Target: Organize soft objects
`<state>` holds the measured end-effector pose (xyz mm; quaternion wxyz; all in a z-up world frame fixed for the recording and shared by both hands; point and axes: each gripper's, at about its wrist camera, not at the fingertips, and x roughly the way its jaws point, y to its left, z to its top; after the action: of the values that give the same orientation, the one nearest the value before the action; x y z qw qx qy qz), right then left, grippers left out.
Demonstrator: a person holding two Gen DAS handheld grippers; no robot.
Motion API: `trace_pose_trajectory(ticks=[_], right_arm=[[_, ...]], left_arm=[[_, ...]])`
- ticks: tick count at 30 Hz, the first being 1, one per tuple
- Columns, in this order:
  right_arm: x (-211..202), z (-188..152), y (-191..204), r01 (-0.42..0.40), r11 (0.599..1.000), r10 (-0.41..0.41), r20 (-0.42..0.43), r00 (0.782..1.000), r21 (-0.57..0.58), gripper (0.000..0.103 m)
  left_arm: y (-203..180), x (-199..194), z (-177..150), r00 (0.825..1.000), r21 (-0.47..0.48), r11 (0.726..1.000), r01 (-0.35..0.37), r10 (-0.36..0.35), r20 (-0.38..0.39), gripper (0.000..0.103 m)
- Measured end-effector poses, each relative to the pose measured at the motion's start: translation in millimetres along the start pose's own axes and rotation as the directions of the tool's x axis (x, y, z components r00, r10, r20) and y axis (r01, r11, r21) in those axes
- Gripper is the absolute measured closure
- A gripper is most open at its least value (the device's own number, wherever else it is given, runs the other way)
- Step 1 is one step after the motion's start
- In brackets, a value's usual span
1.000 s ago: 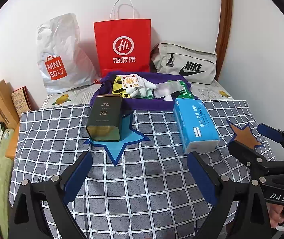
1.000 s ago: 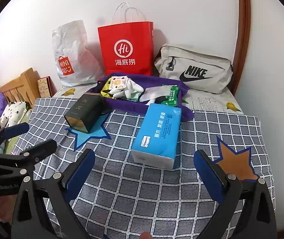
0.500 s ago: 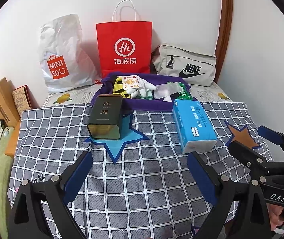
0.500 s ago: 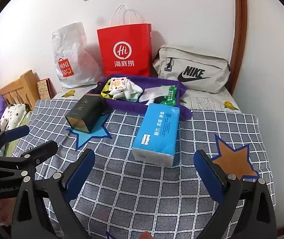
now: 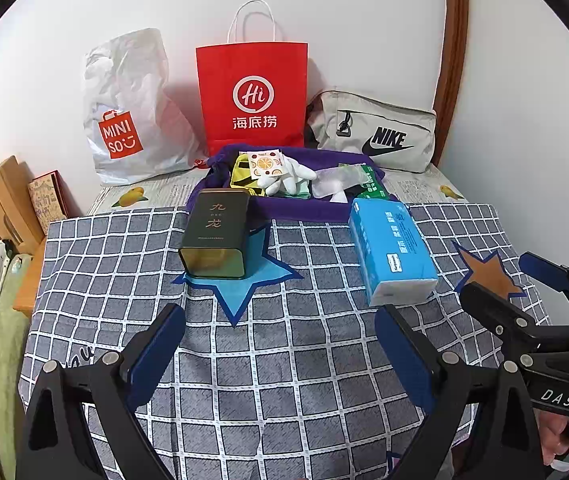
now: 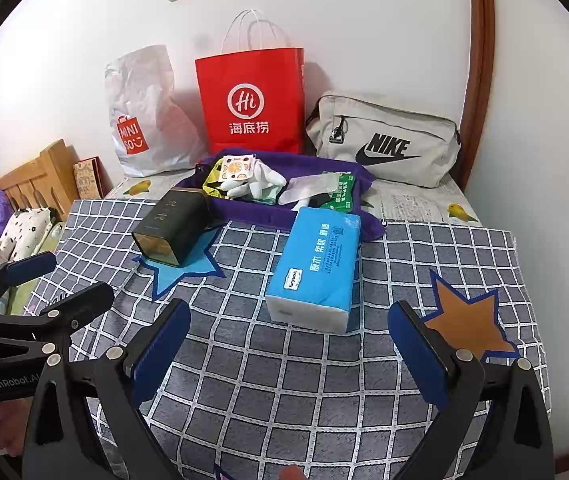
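Change over the last second is slight: both cameras have drawn back and a little upward, so the tissue pack (image 6: 316, 264) and the dark tin (image 5: 216, 236) sit a shade farther ahead of the grippers than a second ago. Nothing on the checked cloth (image 5: 284, 360) has shifted. Judgement — this is a retreat or a pause between moves, not a grasp; no soft item is in hand.

Left gripper (image 5: 280, 356): fingers spread wide, nothing between them, held low over the near part of the cloth. The tin lies ahead and slightly left of it, on its side on the blue star patch (image 5: 244, 280), touching the purple tray (image 5: 304, 210) behind it.

Right gripper (image 6: 288, 352): likewise wide apart and empty, hovering beside the left one. The tissue pack lies directly ahead of it, flat on the cloth, its far end against the tray's front edge. The brown star patch (image 6: 468, 320) is bare, just ahead and to the right of the right finger.

Tray contents, farther ahead: white gloves (image 6: 260, 184), a yellow packet (image 6: 214, 180), a green packet (image 6: 340, 194), a clear bag (image 6: 308, 188) — all loosely piled.

Assessment: the tissue pack appears the likeliest soft item left outside the tray; the right gripper is better placed for it.
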<state>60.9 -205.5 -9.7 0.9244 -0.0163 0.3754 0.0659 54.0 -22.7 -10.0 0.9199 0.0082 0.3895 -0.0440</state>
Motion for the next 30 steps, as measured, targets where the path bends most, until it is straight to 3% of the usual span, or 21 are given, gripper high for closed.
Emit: trace_pose_trajectory(ticks=[30], right_arm=[[-2.7,-1.5,-1.5,0.006,1.0,-0.006,0.002,1.0,0.001,0.005]], left_arm=[[-1.2,-1.0,0.2,1.0,0.005,1.0,-0.004,0.004,0.002,0.007]])
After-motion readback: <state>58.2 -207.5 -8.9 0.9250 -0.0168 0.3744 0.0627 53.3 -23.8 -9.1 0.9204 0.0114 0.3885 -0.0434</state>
